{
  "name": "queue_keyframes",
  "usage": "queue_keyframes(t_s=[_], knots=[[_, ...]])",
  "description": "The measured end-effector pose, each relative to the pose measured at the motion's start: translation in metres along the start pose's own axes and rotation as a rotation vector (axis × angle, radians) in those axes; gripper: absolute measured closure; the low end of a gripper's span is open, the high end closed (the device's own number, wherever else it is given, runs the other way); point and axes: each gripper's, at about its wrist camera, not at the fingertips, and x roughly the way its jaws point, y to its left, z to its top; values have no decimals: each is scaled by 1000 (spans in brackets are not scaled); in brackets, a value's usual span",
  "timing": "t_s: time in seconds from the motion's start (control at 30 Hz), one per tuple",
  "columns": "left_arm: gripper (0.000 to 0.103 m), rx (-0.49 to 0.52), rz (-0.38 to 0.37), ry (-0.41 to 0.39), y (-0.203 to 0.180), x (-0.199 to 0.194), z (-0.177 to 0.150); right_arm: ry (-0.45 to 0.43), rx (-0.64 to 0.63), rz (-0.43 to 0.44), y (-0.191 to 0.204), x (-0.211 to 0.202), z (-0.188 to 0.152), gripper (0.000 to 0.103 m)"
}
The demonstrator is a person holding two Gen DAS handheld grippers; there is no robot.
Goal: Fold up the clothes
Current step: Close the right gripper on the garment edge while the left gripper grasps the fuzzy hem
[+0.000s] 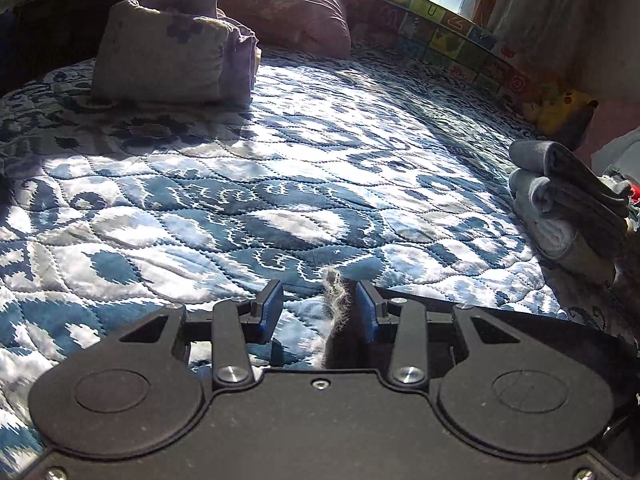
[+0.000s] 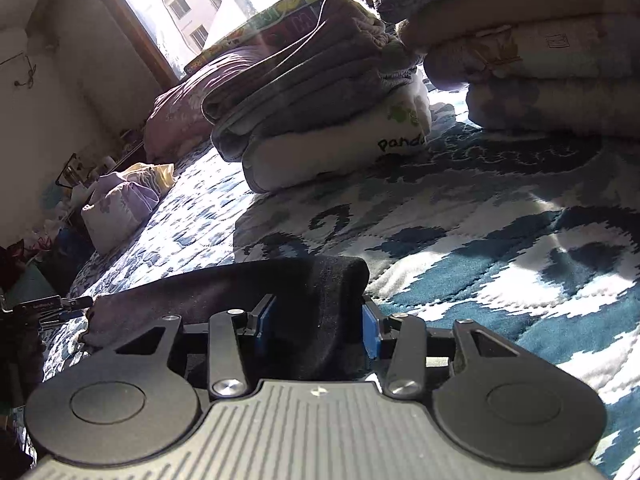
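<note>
On the left, the left gripper (image 1: 318, 308) is wide open; a fuzzy bit of the dark cloth (image 1: 340, 320) sits beside its right pad, but nothing is pinched. On the right, the right gripper (image 2: 316, 320) has its pads apart too, with the dark cloth (image 2: 320, 312) filling the gap; I cannot tell if it squeezes. The cloth lies long and flat on the blue quilt (image 2: 500, 248), near a stack of folded clothes (image 2: 320, 120); it may be laid ready for a fold, or just set down; either way, both ends need a firm pinch before lifting.
</note>
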Motion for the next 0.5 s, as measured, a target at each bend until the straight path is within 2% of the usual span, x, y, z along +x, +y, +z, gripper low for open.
queue_keyframes(t_s=[0.13,0.33,0.43,0.5], knots=[[77,63,-19,12,-8,9,-3,-12,-15,-14,3,2,0,66],[85,140,-38,25,-17,18,-4,-17,-25,-21,4,2,-1,66],[85,130,-11,53,-14,26,-3,-19,-24,-20,4,3,-1,66],[89,101,-29,53,-9,27,-5,-21,-26,-22,4,3,-2,68]])
